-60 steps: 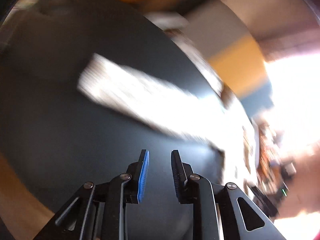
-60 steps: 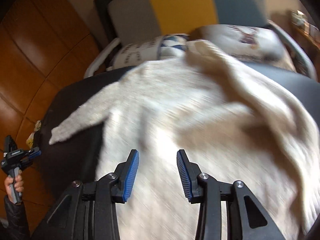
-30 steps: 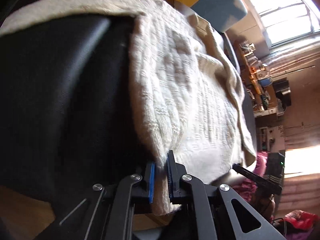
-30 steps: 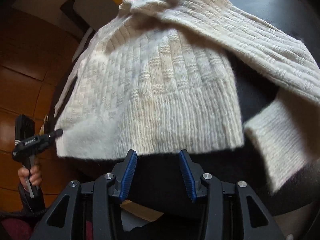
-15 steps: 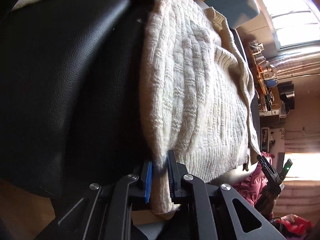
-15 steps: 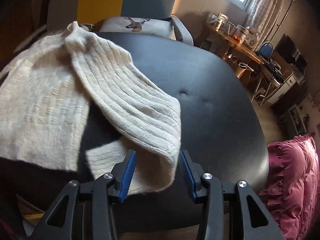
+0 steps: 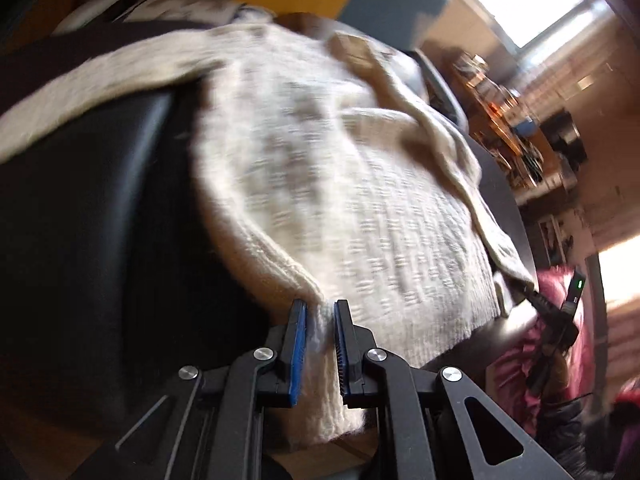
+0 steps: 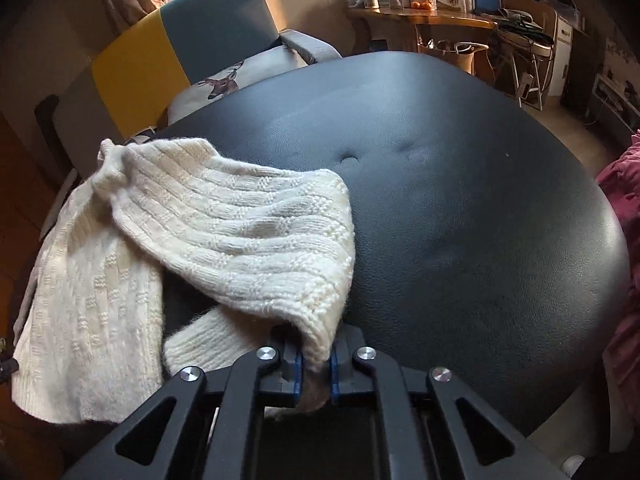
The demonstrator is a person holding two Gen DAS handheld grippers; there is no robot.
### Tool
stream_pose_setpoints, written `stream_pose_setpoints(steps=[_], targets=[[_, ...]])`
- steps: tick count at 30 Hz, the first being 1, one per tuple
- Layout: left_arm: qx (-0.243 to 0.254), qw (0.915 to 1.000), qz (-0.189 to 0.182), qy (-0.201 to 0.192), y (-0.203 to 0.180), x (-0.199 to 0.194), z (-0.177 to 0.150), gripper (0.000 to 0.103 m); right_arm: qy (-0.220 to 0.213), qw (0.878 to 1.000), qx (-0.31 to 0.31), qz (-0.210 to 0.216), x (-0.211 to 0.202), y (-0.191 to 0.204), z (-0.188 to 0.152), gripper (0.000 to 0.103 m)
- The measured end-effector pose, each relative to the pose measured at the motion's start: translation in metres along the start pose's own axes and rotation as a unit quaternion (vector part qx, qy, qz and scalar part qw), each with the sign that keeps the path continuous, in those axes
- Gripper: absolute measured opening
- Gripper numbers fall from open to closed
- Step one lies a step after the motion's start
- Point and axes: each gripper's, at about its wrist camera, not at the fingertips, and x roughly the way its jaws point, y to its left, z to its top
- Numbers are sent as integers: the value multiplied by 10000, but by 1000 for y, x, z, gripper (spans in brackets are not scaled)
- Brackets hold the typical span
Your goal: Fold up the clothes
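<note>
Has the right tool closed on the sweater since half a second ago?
Yes. The right tool, open then, now pinches the sweater's folded edge near the black seat's front.

sweater point(image 8: 240, 220) on the ottoman's point(image 8: 460, 200) left half, armchair point(image 8: 200, 40) behind, desk point(image 8: 420, 20) behind right

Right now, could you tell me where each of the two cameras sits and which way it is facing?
Left wrist view: sits on the left gripper, looking forward along its jaws over the cream knitted sweater on the black padded leather seat; its black arms and blue pads show, shut on the hem.
Right wrist view: sits on the right gripper, facing across the seat toward a yellow and teal chair; its jaws are shut on a sleeve edge.
Shared: both see the sweater and the seat.
</note>
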Motion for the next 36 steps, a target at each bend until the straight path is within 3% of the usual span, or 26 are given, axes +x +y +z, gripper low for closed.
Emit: stream_pose_setpoints(steps=[5,8,10,13,18,20,21,25,27,29,32,36], targets=[[956,9940,-209,488,-42,35,2,13,-307,9995,-98,15,-42,9,22,8],[1355,9883,106,695,-42,40,-9,13,-431,9986,-190,-254,-63,6,43,8],[1301,9869,330,899,-19,38,-16,13,-461,9973,-192,-547,-72,-3,59,8],[813,9922,244,913,20,23,-19,12,-439,9926,53,-1134,-67,-28,85,8],[970,9939,138,503,8,2,-8,13,-509,9847,739,-1497,-62,-68,130,17],[1143,9922,-75,486,-14,6,2,13,-658,9814,801,-1613,-62,-74,148,19],[1225,9909,-156,538,-26,14,7,13,-702,9834,781,-1480,-63,-72,151,24],[1794,9810,-344,647,-84,55,21,13,-783,9935,608,-553,-71,-58,152,27],[2028,9753,-465,738,-106,74,24,13,-445,9964,546,482,-64,-46,134,29],[2201,9706,-480,850,-125,93,25,13,-150,9830,1047,1499,-48,-46,104,31],[2421,9643,-496,948,-147,112,24,13,-172,9663,1916,1713,-26,-65,59,32],[2633,9585,-395,1022,-158,131,22,17,-509,9340,3089,1720,1,-107,21,32]])
